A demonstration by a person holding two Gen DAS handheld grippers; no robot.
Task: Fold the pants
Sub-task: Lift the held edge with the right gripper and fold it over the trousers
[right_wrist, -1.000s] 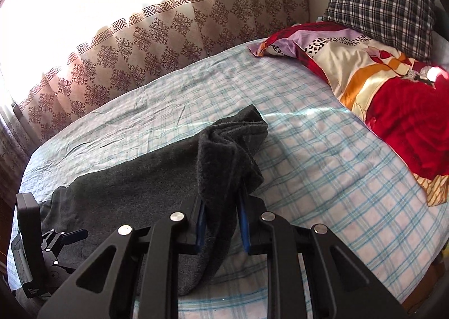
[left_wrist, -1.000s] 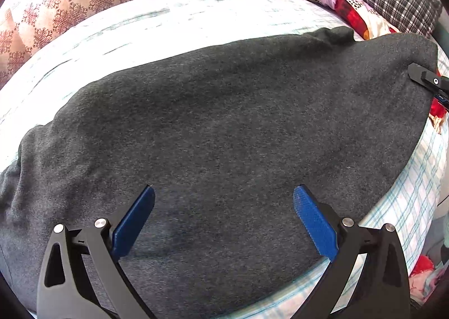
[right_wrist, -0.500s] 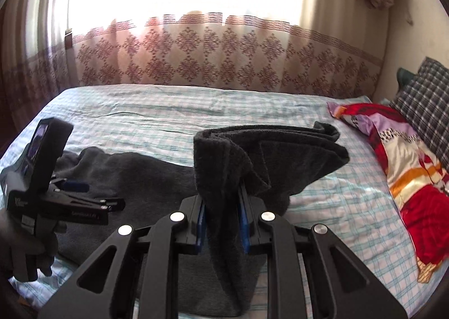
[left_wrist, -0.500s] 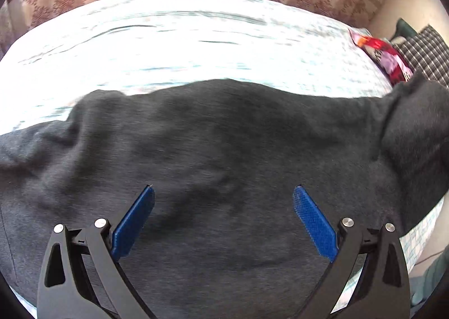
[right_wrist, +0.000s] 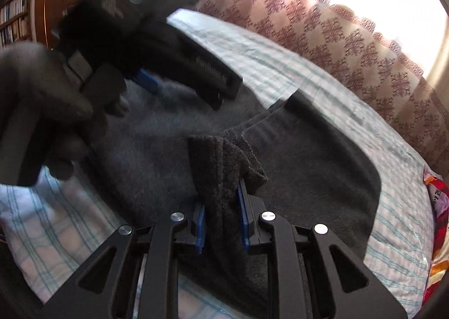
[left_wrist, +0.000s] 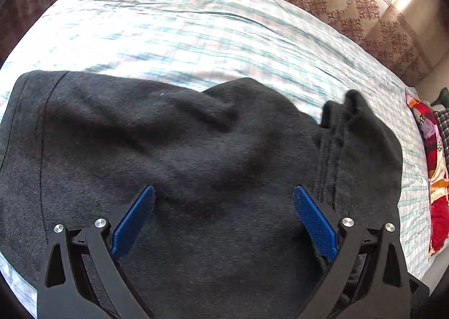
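Dark grey pants [left_wrist: 210, 164] spread across the checked bed sheet [left_wrist: 196, 38].
Left gripper [left_wrist: 223, 198] fingers spread wide above the fabric; right gripper [right_wrist: 221, 218] fingers pinch a bunched pants fold.

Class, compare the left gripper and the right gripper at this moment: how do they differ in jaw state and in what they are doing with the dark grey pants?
The left gripper has its jaws spread wide, holding nothing; the right gripper is shut on a bunched fold of the pants.
The left gripper hovers over cloth lying on the bed; the right gripper's pinched cloth stands up between its pads.
Both have black frames and blue pads.
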